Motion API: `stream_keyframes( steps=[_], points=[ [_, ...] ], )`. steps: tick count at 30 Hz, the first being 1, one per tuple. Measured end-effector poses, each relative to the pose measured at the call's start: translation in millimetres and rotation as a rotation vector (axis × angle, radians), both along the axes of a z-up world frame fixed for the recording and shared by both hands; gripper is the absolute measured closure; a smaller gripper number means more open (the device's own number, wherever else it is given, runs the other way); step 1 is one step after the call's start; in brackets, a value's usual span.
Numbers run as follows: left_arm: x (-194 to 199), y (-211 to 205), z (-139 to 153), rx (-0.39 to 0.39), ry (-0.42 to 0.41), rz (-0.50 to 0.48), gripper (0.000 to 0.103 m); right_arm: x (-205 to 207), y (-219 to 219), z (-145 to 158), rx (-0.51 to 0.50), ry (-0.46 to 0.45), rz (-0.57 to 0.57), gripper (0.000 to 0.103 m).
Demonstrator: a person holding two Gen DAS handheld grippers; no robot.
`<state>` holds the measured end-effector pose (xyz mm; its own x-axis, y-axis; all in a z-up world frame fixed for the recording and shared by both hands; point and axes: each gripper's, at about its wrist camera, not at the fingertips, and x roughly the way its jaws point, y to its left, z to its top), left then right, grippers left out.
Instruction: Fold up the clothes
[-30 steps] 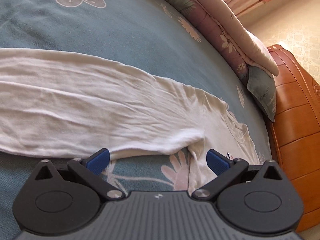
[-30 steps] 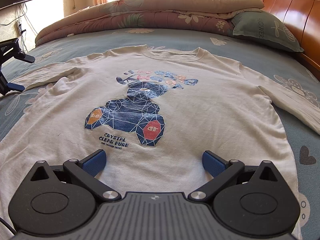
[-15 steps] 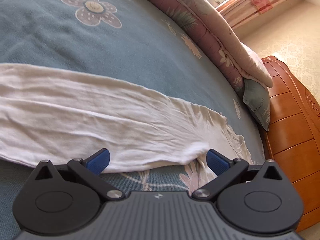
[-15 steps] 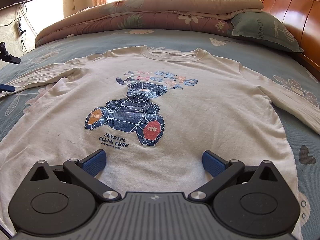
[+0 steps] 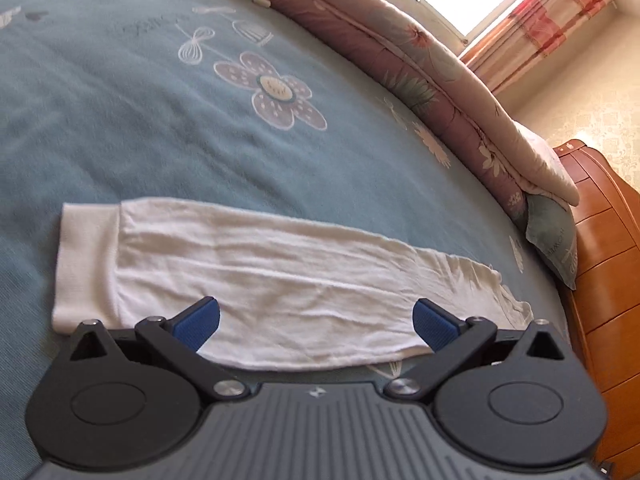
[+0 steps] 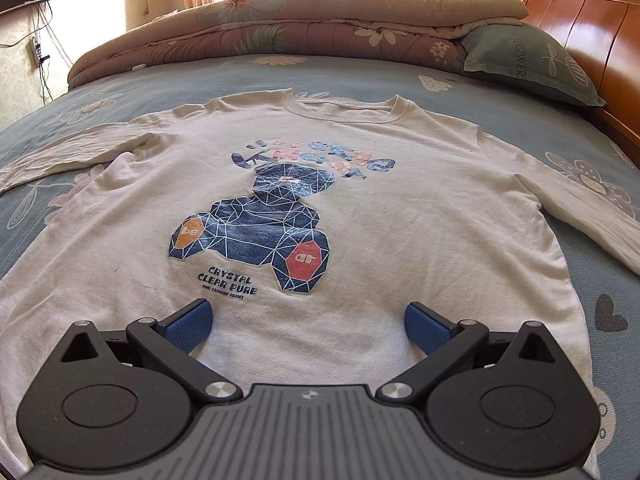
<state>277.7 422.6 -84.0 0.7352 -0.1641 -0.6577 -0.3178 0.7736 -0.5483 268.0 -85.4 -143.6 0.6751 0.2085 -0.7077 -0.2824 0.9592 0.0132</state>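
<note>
Since one second ago the left gripper (image 5: 316,320) has travelled along the sleeve (image 5: 256,276) away from the shirt body, so now the ribbed cuff (image 5: 86,268) is in its view at the left, where before only the middle of the sleeve showed. The right gripper (image 6: 308,326) has hardly moved. Both grippers have their blue pads spread wide and hold nothing.

The white long-sleeved shirt (image 6: 360,208) lies flat and face up on the blue flowered bed (image 6: 520,128), the bear print (image 6: 260,232) in its middle and the collar toward the folded quilt (image 6: 300,28). The right gripper hangs over the lower hem area. The left gripper is low over the near edge of the sleeve; whether its pads touch the cloth I cannot tell. A green pillow (image 6: 528,64) leans beside the wooden headboard (image 6: 592,20).
</note>
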Motion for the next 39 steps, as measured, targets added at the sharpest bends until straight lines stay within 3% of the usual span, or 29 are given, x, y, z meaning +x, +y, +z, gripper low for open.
stream_keyframes(
  steps=[5, 9, 15, 18, 25, 32, 39],
  points=[
    [-2, 21, -26, -0.021, 0.051, 0.058, 0.001, -16, 21, 31, 0.099, 0.046, 0.047, 0.000],
    [-30, 26, -25, -0.062, 0.006, 0.066, 0.001, -39, 56, 47, 0.055, 0.039, 0.165, 0.000],
    [-39, 31, 3, -0.034, -0.049, 0.080, 0.001, -50, 89, 18, -0.043, 0.172, 0.204, 0.000],
    [-32, 33, 7, -0.019, -0.059, 0.082, 0.001, -57, 93, 11, -0.074, 0.139, 0.191, 0.000],
    [-16, 42, -28, -0.051, 0.017, 0.145, 0.002, -58, 91, 10, -0.060, 0.137, 0.170, 0.000],
    [-8, 45, 0, -0.061, -0.066, 0.119, 0.002, -62, 91, 9, -0.056, 0.109, 0.155, 0.000],
    [26, 45, -29, 0.020, 0.040, 0.159, 0.003, -63, 92, 9, -0.058, 0.100, 0.152, 0.000]
  ],
)
